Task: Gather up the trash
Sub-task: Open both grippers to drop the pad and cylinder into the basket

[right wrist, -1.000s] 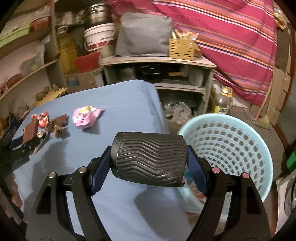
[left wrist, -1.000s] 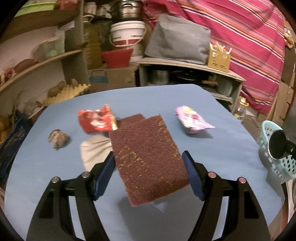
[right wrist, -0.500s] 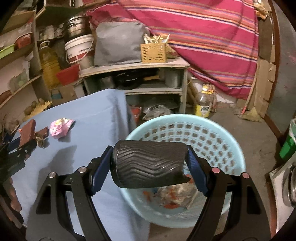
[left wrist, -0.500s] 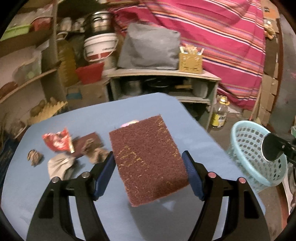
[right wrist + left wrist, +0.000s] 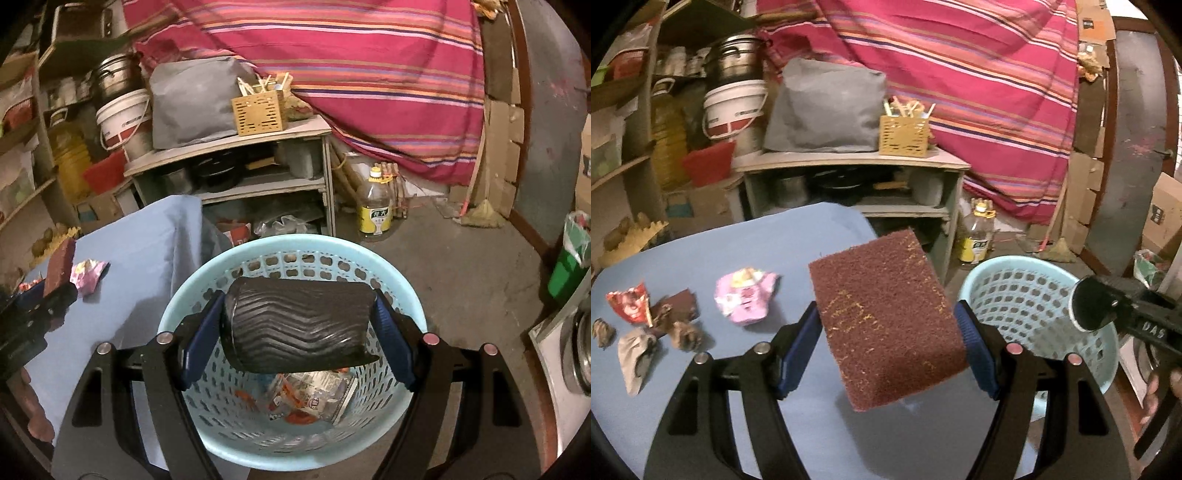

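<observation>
My right gripper [image 5: 297,328] is clenched on a black ribbed roll [image 5: 295,325], which fills the centre of the right wrist view and hangs right over the mouth of the basket [image 5: 192,291]; wrappers already lie in the basket bottom at lower centre. Risk here, my guess: the roll is wide and curled, so if I let go with it lying crosswise it could catch the rim or bounce out onto the floor at right. It may also spring open when freed. My left gripper [image 5: 888,328] is clenched on a brown scouring pad [image 5: 886,321], centre of the left wrist view, tilted, pinched by its side edges with most of the pad sticking out ahead of the pads. That hold looks soft, so the pad could bend and slip out before I want it to, and it sits over the blue table [image 5: 701,254], not the basket at lower right of that view. Both tools are close together near the basket, so they could knock each other. Farther out at left of the left view, trash is not yet collected: a pink wrapper [image 5: 746,295], a red wrapper [image 5: 628,302], a grey scrap [image 5: 633,354] and small brown crumpled bits [image 5: 683,334], all well apart from the basket. The pink wrapper lies nearest to my left gripper, the others toward the far left edge where a nudge might push them off.
</observation>
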The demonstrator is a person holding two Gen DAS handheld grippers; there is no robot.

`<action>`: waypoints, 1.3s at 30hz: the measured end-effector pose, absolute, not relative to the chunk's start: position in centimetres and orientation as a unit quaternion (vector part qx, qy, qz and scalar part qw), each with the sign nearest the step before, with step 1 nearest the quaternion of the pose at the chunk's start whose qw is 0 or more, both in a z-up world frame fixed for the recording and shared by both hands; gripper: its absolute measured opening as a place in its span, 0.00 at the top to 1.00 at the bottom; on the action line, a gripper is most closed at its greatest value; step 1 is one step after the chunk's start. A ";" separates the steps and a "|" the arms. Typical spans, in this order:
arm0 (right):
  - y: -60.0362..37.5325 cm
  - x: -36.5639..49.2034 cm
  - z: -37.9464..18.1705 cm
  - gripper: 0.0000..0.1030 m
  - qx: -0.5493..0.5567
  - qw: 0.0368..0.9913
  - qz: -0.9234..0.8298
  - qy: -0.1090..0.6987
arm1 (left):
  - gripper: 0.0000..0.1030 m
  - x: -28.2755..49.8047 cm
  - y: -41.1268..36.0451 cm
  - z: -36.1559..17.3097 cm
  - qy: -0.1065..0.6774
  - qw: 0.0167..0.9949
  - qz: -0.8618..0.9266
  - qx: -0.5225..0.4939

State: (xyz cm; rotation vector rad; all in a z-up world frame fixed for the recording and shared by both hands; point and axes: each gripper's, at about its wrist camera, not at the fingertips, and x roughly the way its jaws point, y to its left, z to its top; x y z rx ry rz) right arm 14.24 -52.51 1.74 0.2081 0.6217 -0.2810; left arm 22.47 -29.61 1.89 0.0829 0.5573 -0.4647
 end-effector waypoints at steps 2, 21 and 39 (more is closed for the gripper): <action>-53.0 14.2 1.6 0.25 0.107 0.936 -0.138 0.305 | 0.30 22.6 -30.6 2.2 0.269 0.933 -0.235 0.042; -57.3 12.2 1.4 0.25 0.138 0.926 -0.184 0.300 | 0.29 24.2 -41.6 0.6 0.288 0.895 -0.334 0.064; -53.9 15.1 2.1 0.09 0.133 0.931 -0.160 0.301 | 0.15 25.4 -31.4 1.8 0.300 0.916 -0.261 0.047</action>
